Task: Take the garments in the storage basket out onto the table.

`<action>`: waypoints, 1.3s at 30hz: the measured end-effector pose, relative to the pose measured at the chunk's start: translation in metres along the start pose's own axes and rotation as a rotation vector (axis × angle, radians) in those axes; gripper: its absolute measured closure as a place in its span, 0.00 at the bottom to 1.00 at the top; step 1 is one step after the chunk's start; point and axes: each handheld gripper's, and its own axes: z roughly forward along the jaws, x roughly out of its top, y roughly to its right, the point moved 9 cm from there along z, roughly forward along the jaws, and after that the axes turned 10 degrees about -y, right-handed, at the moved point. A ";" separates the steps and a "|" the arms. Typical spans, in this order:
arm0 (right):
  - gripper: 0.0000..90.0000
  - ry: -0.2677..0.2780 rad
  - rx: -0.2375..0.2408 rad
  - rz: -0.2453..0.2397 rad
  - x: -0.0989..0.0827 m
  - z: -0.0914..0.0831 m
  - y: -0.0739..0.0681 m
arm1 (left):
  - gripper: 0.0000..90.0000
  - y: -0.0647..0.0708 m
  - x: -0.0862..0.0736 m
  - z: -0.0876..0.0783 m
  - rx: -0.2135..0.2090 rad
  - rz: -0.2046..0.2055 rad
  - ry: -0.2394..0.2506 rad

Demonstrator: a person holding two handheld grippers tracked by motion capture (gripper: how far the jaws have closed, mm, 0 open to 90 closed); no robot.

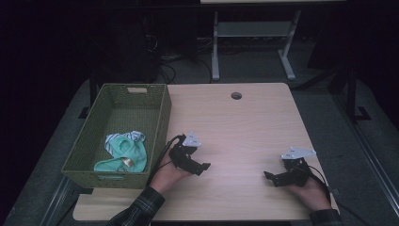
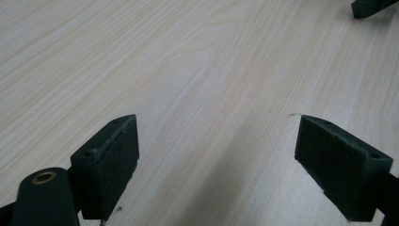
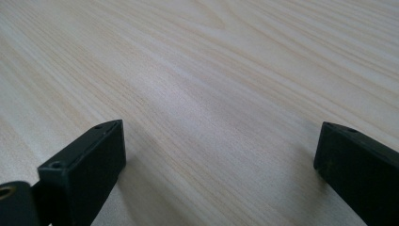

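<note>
High view: my two grippers rest low over a light wooden table (image 1: pixel 244 122), both empty. My left gripper (image 1: pixel 203 166) sits near the table's front edge, just beside the right wall of a green woven basket (image 1: pixel 162 117) that stands on the table's left side. My right gripper (image 1: pixel 268 176) sits near the front right corner, well apart from the left one, and the two point toward each other across bare wood.

Inside the basket, at its near end, lies a crumpled mint-green garment (image 1: pixel 126 153) with a striped piece of cloth (image 1: pixel 136 136) showing at its far edge. Neither gripper touches it; the basket wall stands between it and my left hand (image 1: pixel 167 175).

Left gripper view: the jaws stand wide apart with bare wood grain between them, and the tip of the right gripper (image 2: pixel 371 6) shows at the top right corner.

Right gripper view: its jaws are likewise spread wide over the tabletop (image 3: pixel 211 84), holding nothing.

A plaid sleeve (image 1: pixel 141 207) comes in at the bottom of the high view.
</note>
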 end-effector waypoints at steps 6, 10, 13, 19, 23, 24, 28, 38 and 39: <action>0.03 0.000 0.000 0.000 0.000 0.000 0.000 | 0.15 0.000 0.000 -0.001 -0.001 0.002 -0.006; 0.03 0.000 0.000 0.000 0.000 0.000 0.000 | 0.15 0.000 0.001 -0.002 -0.003 -0.003 -0.007; 0.03 0.000 0.000 0.001 0.000 0.000 0.000 | 0.15 0.000 0.002 -0.004 -0.002 -0.003 -0.007; 0.03 0.000 0.000 0.000 0.000 0.000 0.000 | 0.15 0.001 0.004 -0.007 -0.005 -0.003 -0.002; 0.03 0.000 0.000 0.000 0.000 0.000 0.000 | 0.15 0.001 0.005 -0.009 -0.009 -0.002 -0.002; 0.03 0.000 0.000 0.001 0.000 0.000 0.000 | 0.15 0.001 0.007 -0.010 -0.011 -0.002 0.006; 0.03 0.001 0.000 0.001 0.000 0.000 0.000 | 0.15 0.001 0.009 -0.013 -0.010 -0.002 0.011; 0.03 -0.001 0.000 0.000 0.000 0.000 0.000 | 0.15 0.001 0.011 -0.018 -0.012 0.004 0.011; 0.03 -0.002 0.000 0.001 0.000 0.000 0.000 | 0.15 0.002 0.012 -0.019 -0.015 0.003 0.014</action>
